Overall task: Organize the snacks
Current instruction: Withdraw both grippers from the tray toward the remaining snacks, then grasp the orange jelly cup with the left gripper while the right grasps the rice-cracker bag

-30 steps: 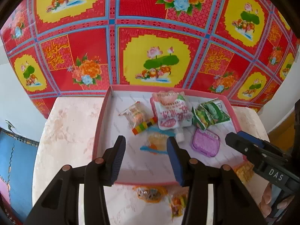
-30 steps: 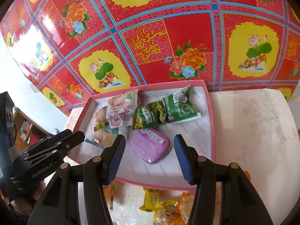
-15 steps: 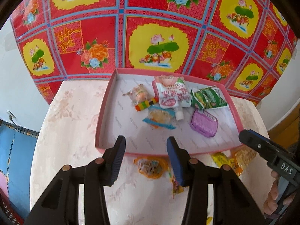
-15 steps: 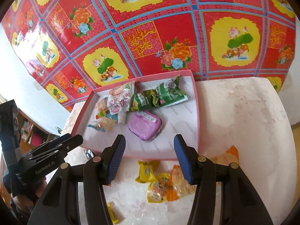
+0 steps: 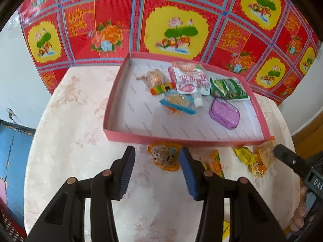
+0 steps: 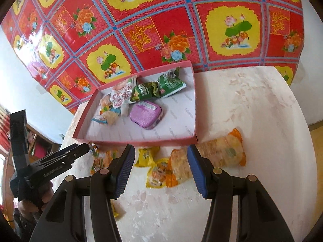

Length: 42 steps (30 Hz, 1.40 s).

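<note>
- The left hand-held gripper [image 5: 156, 173] hangs over the counter [image 5: 76, 141] with its jaws apart and nothing between them; the orange-rimmed snack pack [image 5: 164, 157] lies just beyond its fingertips, close to the near wall of the pink tray [image 5: 181, 140].
- The right hand-held gripper [image 6: 160, 170] is likewise apart and empty, poised above a loose cluster: a yellow packet [image 6: 145, 157], a yellow-and-orange packet [image 6: 159, 175] and a larger pale orange-cornered bag [image 6: 222, 151], all on the counter outside the tray.
- The tray already holds a purple case [image 5: 225, 113], green packets [image 5: 228, 88], a white spouted pouch [image 5: 189, 79] and several small wrapped sweets.
- The step in hand appears to be picking up a loose snack. Each gripper would do well to settle on one packet only, since those under the right one overlap.
- Closing across a packet's narrow side, near its middle, should keep the slippery film from sliding out.
- The lift needs to clear the tray's near wall, or the light tray may be nudged.
- The bare floor of the tray at its near left offers the easiest landing place.
</note>
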{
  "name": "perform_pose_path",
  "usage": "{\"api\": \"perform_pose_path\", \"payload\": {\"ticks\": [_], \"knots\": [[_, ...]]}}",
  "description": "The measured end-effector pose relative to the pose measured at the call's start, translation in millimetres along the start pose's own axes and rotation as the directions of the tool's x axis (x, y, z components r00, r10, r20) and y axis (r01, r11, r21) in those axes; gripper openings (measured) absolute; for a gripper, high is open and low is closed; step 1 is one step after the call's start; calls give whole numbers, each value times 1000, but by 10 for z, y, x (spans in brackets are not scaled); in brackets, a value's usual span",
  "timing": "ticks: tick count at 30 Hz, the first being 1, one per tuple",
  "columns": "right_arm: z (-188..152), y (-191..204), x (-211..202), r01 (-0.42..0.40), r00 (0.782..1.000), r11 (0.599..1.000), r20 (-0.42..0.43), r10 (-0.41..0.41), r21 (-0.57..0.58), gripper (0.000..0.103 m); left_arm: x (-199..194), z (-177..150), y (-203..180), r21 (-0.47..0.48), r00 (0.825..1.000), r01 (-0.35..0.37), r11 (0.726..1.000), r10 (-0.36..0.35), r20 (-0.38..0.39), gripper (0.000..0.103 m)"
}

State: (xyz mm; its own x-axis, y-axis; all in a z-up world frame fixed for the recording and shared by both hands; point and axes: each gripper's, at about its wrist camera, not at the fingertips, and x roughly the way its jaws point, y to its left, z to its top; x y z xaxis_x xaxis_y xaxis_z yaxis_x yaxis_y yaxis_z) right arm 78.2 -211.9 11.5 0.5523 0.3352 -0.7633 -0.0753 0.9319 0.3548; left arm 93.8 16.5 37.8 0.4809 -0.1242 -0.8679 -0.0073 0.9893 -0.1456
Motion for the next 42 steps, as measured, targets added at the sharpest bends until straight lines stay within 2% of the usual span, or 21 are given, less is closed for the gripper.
{"api": "perform_pose_path", "payload": {"ticks": [18, 27, 34, 39, 42], "knots": [[-158, -285, -32, 65, 998, 997, -10, -65, 39, 55, 203, -80, -138, 28, 999, -30, 999, 30, -14, 48], [-151, -431, -69, 106, 994, 992, 6, -106, 70, 55, 198, -112, -114, 22, 1000, -12, 1000, 12, 10, 39], [-184, -459, 14, 54, 998, 990, -44, -48, 133, 55, 159, -124, -85, 16, 1000, 1, 1000, -1, 16, 35], [-106, -449, 92, 75, 997, 988, -46, -70, 133, 55, 154, -124, -70, 11, 1000, 10, 1000, -10, 16, 35], [-12, -457, 94, 61, 998, 986, -26, -58, 152, 55, 159, -118, -68, 8, 1000, 15, 1000, -15, 14, 35]]}}
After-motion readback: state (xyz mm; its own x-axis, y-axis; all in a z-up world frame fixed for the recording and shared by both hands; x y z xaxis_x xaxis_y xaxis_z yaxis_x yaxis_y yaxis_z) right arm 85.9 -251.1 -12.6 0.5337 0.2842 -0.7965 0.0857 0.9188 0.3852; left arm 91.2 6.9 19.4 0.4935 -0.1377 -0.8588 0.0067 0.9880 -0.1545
